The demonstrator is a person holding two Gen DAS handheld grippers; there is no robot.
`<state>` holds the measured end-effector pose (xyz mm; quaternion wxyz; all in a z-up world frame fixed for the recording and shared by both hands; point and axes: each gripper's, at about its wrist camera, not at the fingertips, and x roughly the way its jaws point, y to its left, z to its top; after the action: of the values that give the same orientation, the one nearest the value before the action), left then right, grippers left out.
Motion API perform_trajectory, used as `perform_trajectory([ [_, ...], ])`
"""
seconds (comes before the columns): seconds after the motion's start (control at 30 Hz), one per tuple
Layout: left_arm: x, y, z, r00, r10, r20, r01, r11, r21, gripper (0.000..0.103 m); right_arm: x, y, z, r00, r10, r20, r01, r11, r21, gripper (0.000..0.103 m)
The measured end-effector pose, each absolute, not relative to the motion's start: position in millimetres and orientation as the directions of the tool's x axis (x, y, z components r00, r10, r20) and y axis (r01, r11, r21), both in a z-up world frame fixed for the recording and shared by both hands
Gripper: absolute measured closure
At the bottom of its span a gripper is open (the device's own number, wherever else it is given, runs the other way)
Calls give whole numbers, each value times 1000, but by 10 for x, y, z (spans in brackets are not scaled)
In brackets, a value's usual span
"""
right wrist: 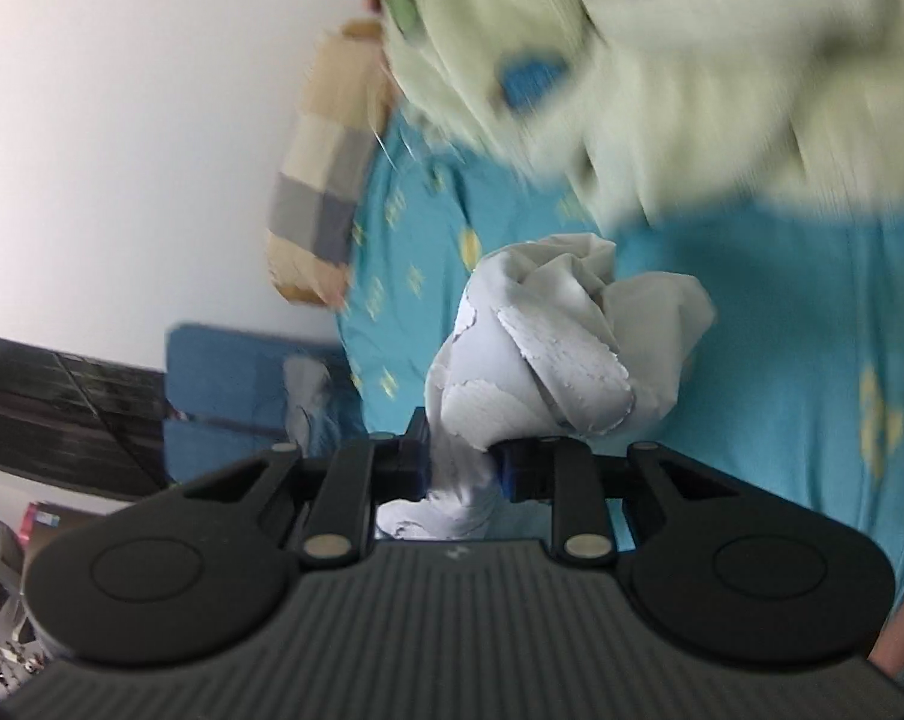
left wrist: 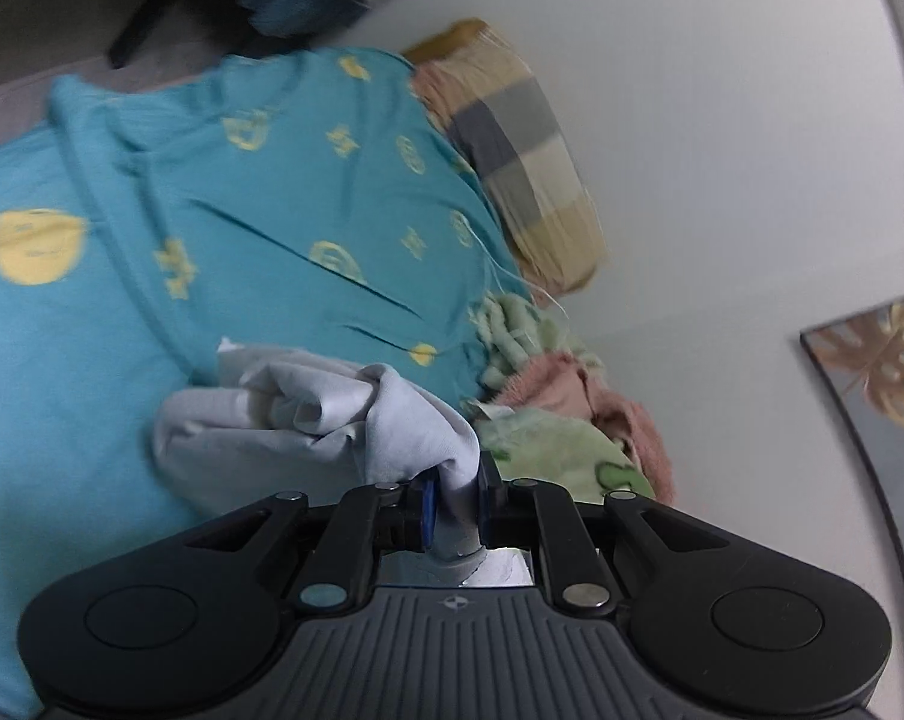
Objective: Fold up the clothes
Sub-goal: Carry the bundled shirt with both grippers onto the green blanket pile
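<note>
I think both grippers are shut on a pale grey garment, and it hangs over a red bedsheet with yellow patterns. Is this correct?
Not fully. The bedsheet is teal blue, not red, as both wrist views show. The rest holds: the left gripper and the right gripper are each shut on the pale grey garment, and the sheet has yellow patterns.

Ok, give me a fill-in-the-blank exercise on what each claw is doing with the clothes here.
1. The left claw is shut on a bunched pale ____ garment.
2. The right claw is ____ on pale grey cloth too.
3. The bedsheet under the cloth is teal with ____ motifs.
4. Beside the wall lies a ____ pillow in grey, cream and tan.

Missing words: grey; shut; yellow; checked
</note>
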<state>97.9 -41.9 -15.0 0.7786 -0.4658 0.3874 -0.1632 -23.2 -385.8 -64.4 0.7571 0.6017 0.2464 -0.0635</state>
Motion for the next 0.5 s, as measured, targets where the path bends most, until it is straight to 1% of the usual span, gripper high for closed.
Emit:
perform_trajectory([
  [0.1,1308,-986,182,617,-652,-441,-47,529,-848,90,-89,-4331,-277,894,150,-423,365,305,880,78],
  [0.2,1641,-1585,535,597,-689,-411,9,518,-855,90,111,-4839,131,906,119,-405,342,356,870,78],
  [0.23,1749,-1782,659,589,-707,-390,32,503,-863,90,169,-5026,279,910,107,-399,337,366,867,78],
  [0.33,2074,-2373,1005,557,-760,-337,89,457,-885,90,262,-5529,772,939,45,-342,294,415,861,78],
  [0.4,2213,-2751,1167,530,-800,-280,150,413,-898,90,283,-5851,1094,956,2,-294,260,459,849,78],
  [0.47,2314,-3126,1281,497,-837,-229,214,374,-902,90,267,-6073,1337,965,-56,-257,247,530,811,78],
  [0.5,2336,-3294,1262,483,-848,-219,241,369,-897,90,231,-6158,1372,964,-87,-252,257,549,795,78],
])
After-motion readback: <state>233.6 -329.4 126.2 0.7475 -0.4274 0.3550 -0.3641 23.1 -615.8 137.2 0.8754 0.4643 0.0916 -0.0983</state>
